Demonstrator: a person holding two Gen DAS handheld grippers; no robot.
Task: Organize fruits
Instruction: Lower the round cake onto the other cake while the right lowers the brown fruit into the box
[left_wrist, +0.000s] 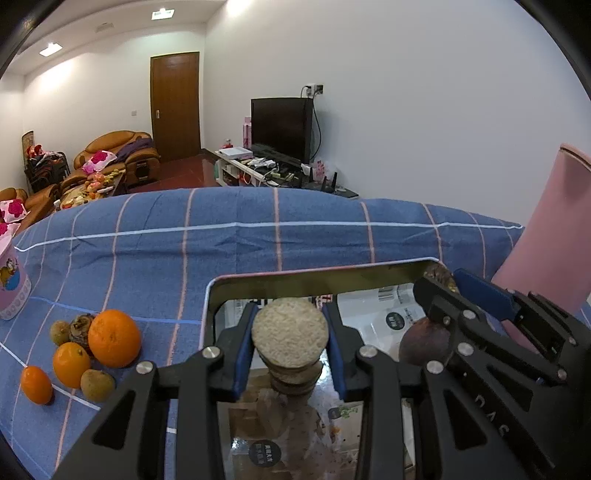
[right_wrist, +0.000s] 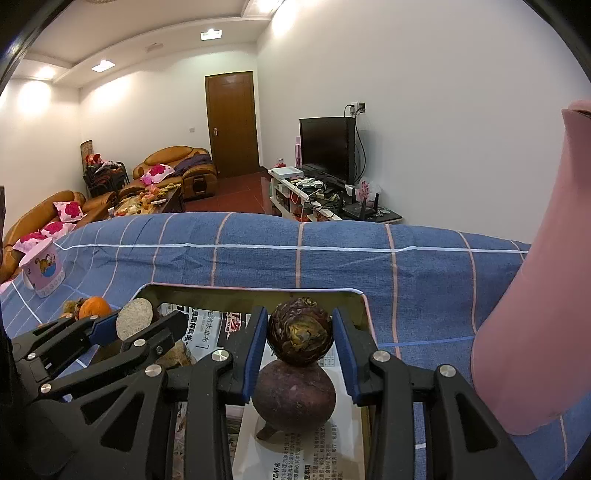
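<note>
My left gripper (left_wrist: 290, 334) is shut on a round beige rough-skinned fruit (left_wrist: 290, 332), held above a stack of similar pieces inside the metal tray (left_wrist: 317, 280). My right gripper (right_wrist: 300, 332) is shut on a dark brown mottled fruit (right_wrist: 300, 330), held just above a larger dark purple round fruit (right_wrist: 293, 395) that lies in the same tray (right_wrist: 255, 293). The right gripper also shows at the right of the left wrist view (left_wrist: 439, 295). Oranges (left_wrist: 113, 338) and small brown fruits (left_wrist: 96, 384) lie on the blue checked cloth left of the tray.
The tray is lined with printed paper (right_wrist: 306, 454). A pink lid or panel (right_wrist: 535, 295) stands upright at the tray's right. A pink cartoon cup (right_wrist: 42, 267) stands at the far left on the cloth (left_wrist: 258, 236). Sofas, a door and a TV lie beyond.
</note>
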